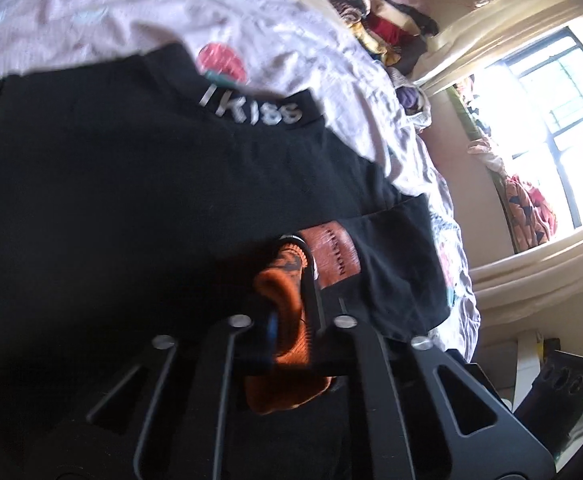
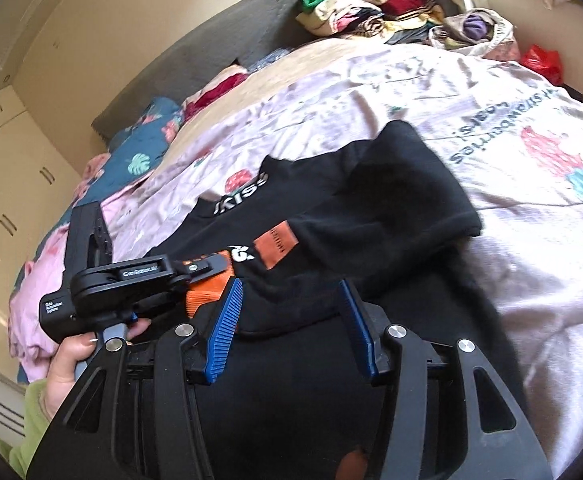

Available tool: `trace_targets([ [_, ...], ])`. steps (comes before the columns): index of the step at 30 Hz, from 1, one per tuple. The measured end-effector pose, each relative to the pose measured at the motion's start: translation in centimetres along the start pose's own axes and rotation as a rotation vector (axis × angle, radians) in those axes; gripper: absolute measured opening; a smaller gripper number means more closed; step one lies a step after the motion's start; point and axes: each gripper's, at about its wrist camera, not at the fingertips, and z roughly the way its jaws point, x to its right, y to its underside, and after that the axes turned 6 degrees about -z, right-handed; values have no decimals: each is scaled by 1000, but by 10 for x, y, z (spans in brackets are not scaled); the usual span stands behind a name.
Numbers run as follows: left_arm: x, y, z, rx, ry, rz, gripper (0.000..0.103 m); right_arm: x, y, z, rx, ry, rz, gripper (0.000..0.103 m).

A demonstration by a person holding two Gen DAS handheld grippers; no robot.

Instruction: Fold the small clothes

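Observation:
A small black top with white "KISS" lettering on the collar, an orange patch and orange trim lies on a pale pink strawberry-print sheet. My left gripper is shut on the top's orange-trimmed edge. In the right wrist view the top lies partly folded, one sleeve laid over the body. My right gripper is open with blue pads, hovering just above the top's near edge. The left gripper shows at the left, held by a hand.
Piles of folded and loose clothes sit at the far end of the bed. A blue leaf-print pillow and pink bedding lie at the left. A bright window and curtain are at the right. A red bag lies far right.

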Motion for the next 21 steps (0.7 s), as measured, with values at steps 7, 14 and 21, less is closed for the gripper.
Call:
trace_targets([
  [7,28,-12,-54,108,139,36,1,7,-5,-13,33,17,5,49],
  [14,37,-13,-105,212,205,65,1,6,-6,-15,38,48,-19,49],
  [21,12,-19,-117,240,148,30,1,2,-8,-9,27,75,-56,49],
])
